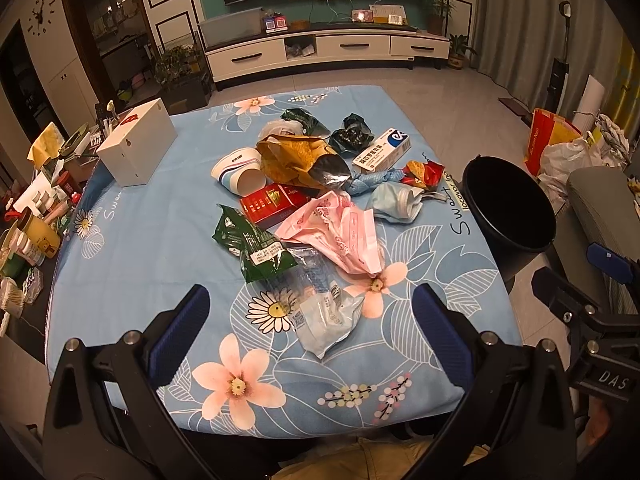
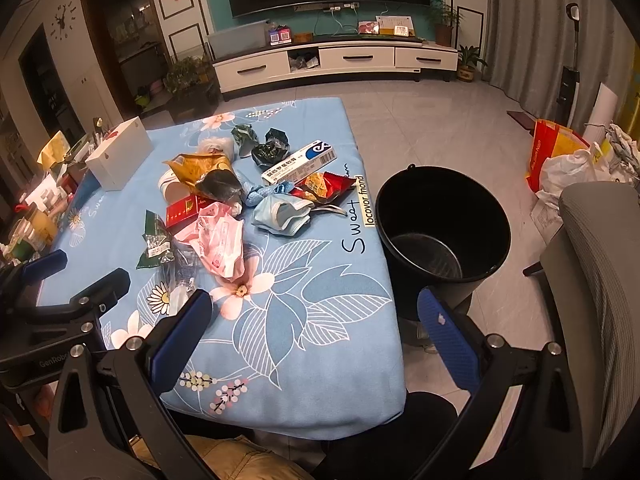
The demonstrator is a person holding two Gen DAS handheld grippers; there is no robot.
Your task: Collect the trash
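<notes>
Flowered blue cloth covers the counter (image 1: 132, 240), where trash lies heaped mid-surface beside the empty black bucket (image 2: 442, 226). Left tongs (image 1: 312, 332) and right tongs (image 2: 316, 332) both gape wide, holding nothing. Collecting seems not yet begun; the clear wrapper (image 1: 324, 312), nearest, looks the likely first pick.

Open cloth along the near edge of the tabletop (image 1: 132, 248), bare from the near-left corner up the left side. Blocked through the middle by a heap of trash: clear wrapper (image 1: 320, 316) nearest, then green packet (image 1: 256, 244), pink bag (image 1: 344, 236), red carton (image 1: 276, 200), face mask (image 2: 280, 216). Far-left corner taken by a white box (image 1: 138, 148). Clutter of jars and bottles (image 1: 28, 240) crowding the left edge. Free strip along the right edge, with a black bucket (image 2: 442, 224) just beside it, mouth open and unobstructed. Grey chair (image 2: 600, 280) hemming in the bucket's right.
</notes>
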